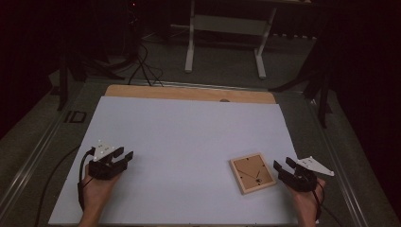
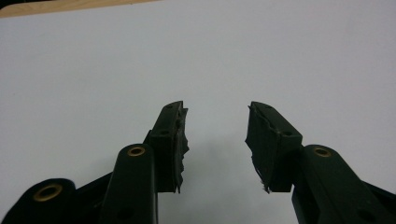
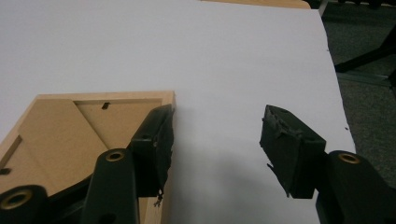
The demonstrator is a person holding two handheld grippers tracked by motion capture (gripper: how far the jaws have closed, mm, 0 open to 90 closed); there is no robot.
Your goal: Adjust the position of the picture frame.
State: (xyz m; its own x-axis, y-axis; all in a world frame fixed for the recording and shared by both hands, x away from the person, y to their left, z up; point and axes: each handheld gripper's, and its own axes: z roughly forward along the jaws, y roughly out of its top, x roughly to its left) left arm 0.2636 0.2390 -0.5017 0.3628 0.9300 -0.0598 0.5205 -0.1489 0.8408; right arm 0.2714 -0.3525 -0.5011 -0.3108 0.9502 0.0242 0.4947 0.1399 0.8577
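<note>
Grippers, 2, left gripper [image 1: 126, 155] fingers spread, right gripper [image 1: 282, 165] fingers spread, beside 1 wooden frame [image 1: 252, 172], face down.

One wooden picture frame [image 1: 252, 173], lying back side up. Two grippers: left gripper [image 1: 124, 156] and right gripper [image 1: 283, 165], one per hand. Two hands [image 1: 97, 187], each on a gripper. Two black fingers [image 2: 170, 140] per gripper, four in all, none pressing on anything. One grey three-cornered plate [image 1: 105, 151] on the left gripper, one white plate [image 1: 316, 165] by the right. One tabletop [image 1: 189, 93] of light wood, with one white sheet [image 1: 189, 142] over it. One white stand [image 1: 227, 28] with two legs on the floor behind. One bundle of dark cables [image 1: 144, 66] on the floor, single strands too dim for counting.
</note>
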